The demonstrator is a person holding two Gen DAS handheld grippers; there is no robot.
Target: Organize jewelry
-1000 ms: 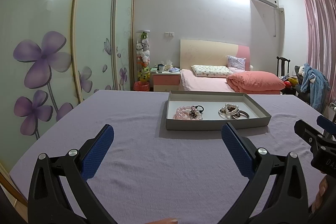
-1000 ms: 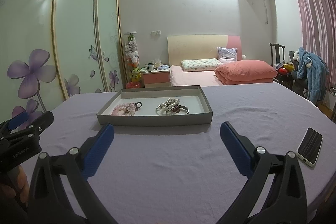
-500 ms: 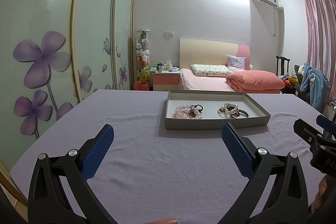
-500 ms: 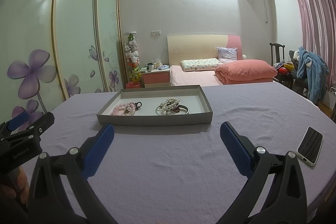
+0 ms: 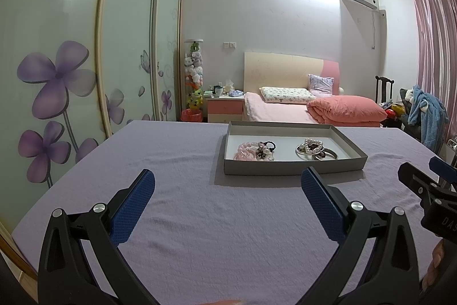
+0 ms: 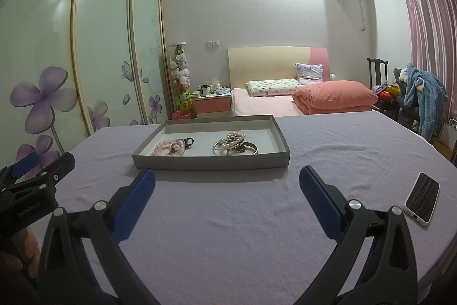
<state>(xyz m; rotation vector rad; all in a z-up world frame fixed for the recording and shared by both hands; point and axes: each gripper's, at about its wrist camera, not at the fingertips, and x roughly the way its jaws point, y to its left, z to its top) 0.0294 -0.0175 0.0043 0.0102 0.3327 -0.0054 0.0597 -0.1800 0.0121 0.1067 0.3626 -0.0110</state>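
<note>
Left wrist view: my left gripper (image 5: 228, 185) stands wide and holds nothing above the purple cloth (image 5: 182, 219). The tray (image 5: 291, 165) lies ahead; in it are a pink bead pile (image 5: 252, 152) and, apart, a pearl-and-bangle pile (image 5: 314, 149).

Right wrist view: my right gripper (image 6: 227, 183) is likewise wide and holds nothing. A phone (image 6: 422, 198) lies right. Jewelry sits grouped in the tray; whether sorting is finished or pending, I cannot judge.

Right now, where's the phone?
Only the right wrist view shows the phone: it lies flat on the purple tablecloth near the table's right edge, right of the open right tool and well clear of the grey tray.
</note>
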